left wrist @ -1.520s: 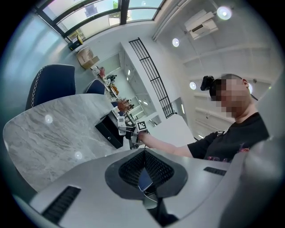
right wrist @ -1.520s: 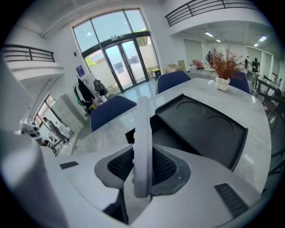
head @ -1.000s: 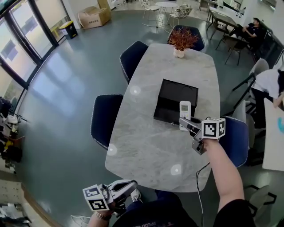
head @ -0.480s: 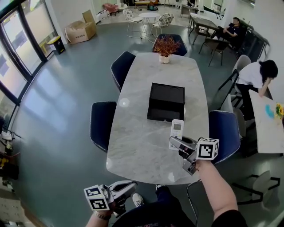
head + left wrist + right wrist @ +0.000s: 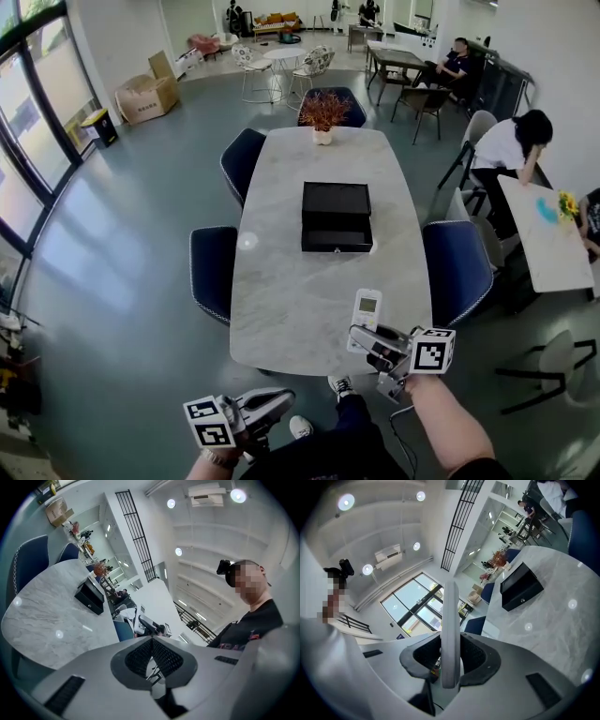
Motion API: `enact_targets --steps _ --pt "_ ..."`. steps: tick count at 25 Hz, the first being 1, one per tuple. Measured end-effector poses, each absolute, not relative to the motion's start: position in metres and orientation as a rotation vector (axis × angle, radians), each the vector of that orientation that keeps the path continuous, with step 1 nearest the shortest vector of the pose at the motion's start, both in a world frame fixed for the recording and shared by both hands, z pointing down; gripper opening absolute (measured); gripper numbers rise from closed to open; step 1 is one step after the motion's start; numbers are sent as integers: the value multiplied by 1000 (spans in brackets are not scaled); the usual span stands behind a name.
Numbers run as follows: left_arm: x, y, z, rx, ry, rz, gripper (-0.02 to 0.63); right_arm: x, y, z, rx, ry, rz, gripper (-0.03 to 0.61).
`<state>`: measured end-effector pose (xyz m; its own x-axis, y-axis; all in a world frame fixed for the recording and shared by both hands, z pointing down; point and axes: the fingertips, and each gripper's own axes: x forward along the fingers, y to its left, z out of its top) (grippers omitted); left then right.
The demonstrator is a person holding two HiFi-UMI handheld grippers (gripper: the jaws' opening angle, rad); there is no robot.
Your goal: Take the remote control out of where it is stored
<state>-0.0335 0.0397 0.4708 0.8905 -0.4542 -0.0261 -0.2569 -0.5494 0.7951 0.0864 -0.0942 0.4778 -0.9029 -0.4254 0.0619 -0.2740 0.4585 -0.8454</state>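
- A long marble table [image 5: 281, 300] fills the middle of a bright open room, with blue chairs [image 5: 214, 267] along its sides and a potted plant [image 5: 323, 117] at its far end.
- The remote control [image 5: 367, 307] is out in the open, lifted over the table's near edge at the lower centre-right of the head view.
- A second ago it was just beside the front of the black box [image 5: 336, 217]. Now it is well apart from the box, drawn back toward the person.
- The right gripper [image 5: 364, 336] is clamped on the remote's lower end. In the right gripper view the white body stands edge-on between the two pads [image 5: 476, 656], which press on it from both sides.
- The black box sits mid-table with its knobbed front facing the person, and nothing is touching it.
- The left gripper [image 5: 267, 405] has stayed low at the bottom left of the frame, off the table. Its jaws are closed together with nothing in them.
- People sit at other tables along the upper right.
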Motion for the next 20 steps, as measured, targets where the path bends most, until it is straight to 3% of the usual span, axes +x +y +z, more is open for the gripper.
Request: enact_targets --steps 20 --pt "-17 124 474 2206 -315 -211 3 59 102 491 -586 2359 -1574 114"
